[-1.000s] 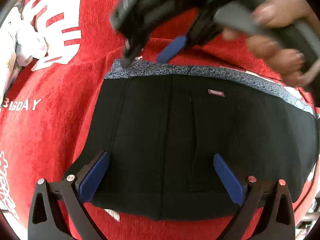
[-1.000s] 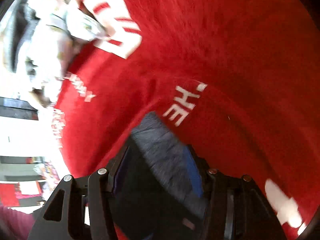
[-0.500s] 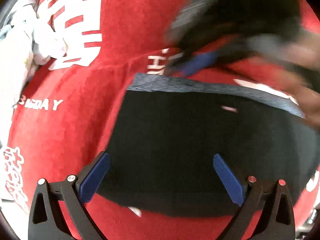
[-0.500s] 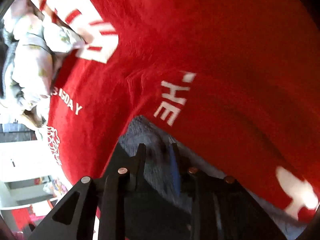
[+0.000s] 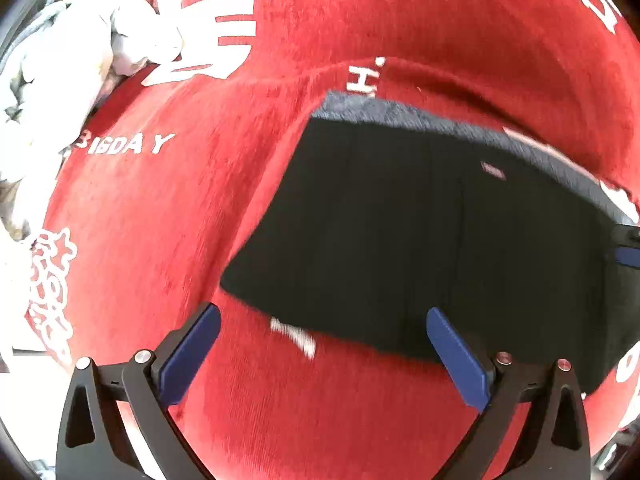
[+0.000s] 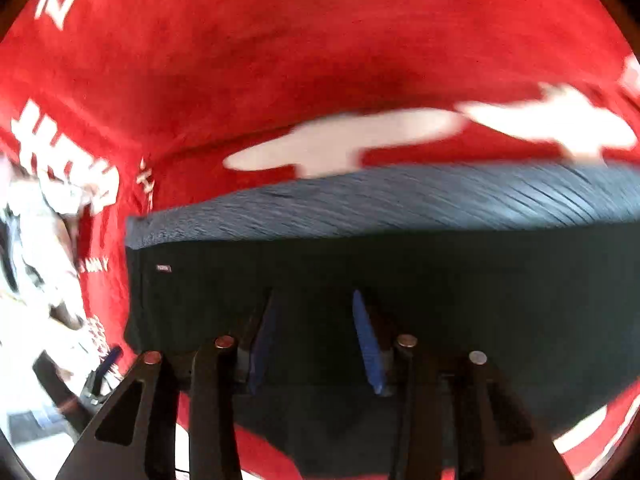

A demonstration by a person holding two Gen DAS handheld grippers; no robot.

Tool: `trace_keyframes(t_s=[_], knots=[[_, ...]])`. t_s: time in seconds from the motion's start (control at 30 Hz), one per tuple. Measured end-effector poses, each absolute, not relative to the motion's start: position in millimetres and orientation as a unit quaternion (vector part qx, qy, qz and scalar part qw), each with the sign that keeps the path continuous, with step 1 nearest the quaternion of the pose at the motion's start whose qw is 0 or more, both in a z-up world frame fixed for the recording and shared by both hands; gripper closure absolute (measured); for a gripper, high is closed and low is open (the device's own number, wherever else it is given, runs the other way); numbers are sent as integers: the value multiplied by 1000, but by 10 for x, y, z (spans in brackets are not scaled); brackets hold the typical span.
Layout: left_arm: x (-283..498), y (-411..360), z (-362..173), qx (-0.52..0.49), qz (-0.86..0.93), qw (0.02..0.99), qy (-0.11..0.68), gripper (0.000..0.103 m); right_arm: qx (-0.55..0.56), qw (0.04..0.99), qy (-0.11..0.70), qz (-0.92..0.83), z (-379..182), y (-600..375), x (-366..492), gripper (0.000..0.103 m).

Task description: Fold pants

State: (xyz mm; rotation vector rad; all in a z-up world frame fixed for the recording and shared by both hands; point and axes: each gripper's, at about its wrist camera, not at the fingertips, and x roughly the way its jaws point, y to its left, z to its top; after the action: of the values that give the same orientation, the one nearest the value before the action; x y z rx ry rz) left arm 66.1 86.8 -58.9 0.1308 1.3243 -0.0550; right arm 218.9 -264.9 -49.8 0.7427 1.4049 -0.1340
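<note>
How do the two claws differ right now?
The left claw is spread wide; the right claw is much narrower, though a gap shows. The left claw sits at the near-left edge of the black pants, mostly over the red cloth; the right claw is over the pants. Both have blue pads on black frames.

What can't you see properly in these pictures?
- Pants: right end cut off by the left view's edge; folded layers underneath hidden.
- Pants label: too small and blurred to read in either view.
- Right gripper: motion blur and black cloth hide whether it pinches the pants.
- White heap: cropped, unidentifiable.
</note>
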Motion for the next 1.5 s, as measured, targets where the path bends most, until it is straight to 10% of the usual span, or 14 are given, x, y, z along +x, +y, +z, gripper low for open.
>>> trace_keyframes(t_s=[0.07, 0.67, 1.5], knots=[[675, 759, -537, 69, -31, 788, 612, 0, 324, 701, 631, -68, -378, -2762, 1921, 35], [1841, -476, -800, 138, -7, 795, 590, 0, 461, 663, 575, -129, -308, -3459, -344, 34], [46, -2701, -361, 274, -272, 703, 597, 0, 614, 639, 413, -209, -387, -4456, -1487, 32]])
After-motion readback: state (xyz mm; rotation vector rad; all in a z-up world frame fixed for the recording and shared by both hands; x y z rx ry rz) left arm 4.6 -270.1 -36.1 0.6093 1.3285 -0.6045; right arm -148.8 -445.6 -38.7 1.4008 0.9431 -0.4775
